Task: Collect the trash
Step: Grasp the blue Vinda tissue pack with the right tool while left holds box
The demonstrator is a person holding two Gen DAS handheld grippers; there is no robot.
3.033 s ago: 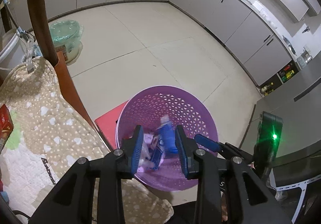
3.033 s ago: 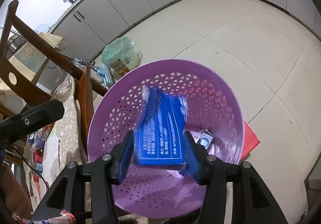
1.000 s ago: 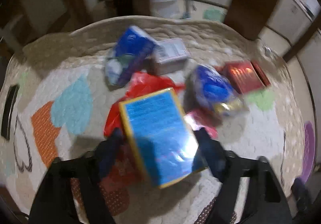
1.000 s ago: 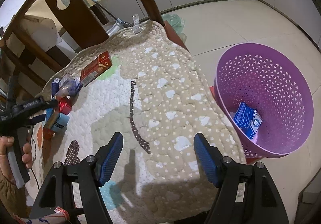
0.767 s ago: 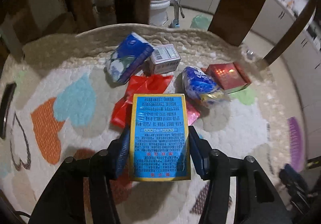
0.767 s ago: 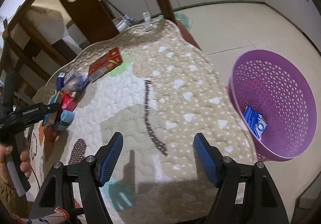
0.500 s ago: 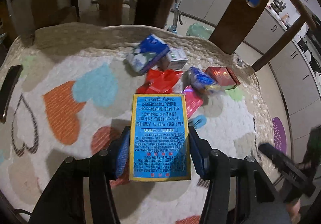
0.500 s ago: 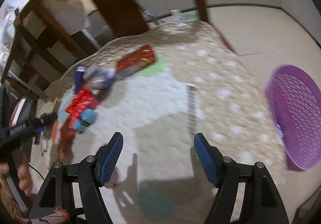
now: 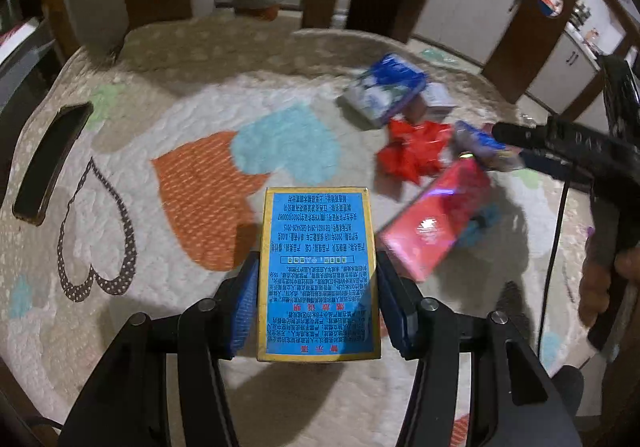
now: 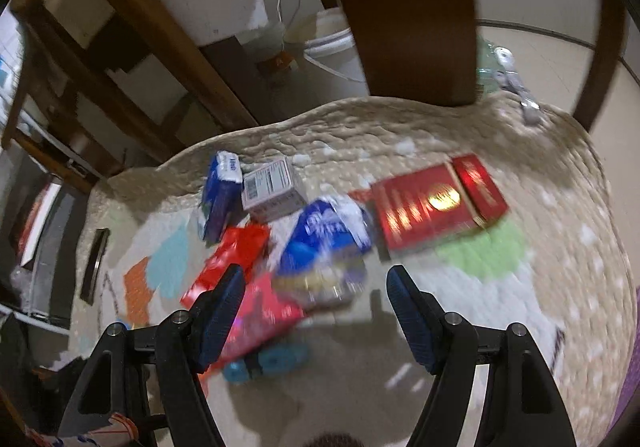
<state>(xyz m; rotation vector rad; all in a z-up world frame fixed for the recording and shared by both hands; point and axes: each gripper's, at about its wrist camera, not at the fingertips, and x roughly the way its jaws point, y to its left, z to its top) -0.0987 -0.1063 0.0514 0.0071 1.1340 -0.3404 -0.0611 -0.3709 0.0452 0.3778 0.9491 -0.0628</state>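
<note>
Right wrist view blurs the trash; right claw point(image 10: 314, 311) spread empty, left claw point(image 9: 316, 299) pinching blue box point(image 9: 317, 271).

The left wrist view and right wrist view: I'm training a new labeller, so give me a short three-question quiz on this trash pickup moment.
1. True or false: the left claw holds a blue box.
2. The right claw is: A) shut on a pouch B) open, holding nothing C) out of view.
3. What colour is the flat box lying beside the green patch?

Key: 1 true; 2 B; 3 red.
</note>
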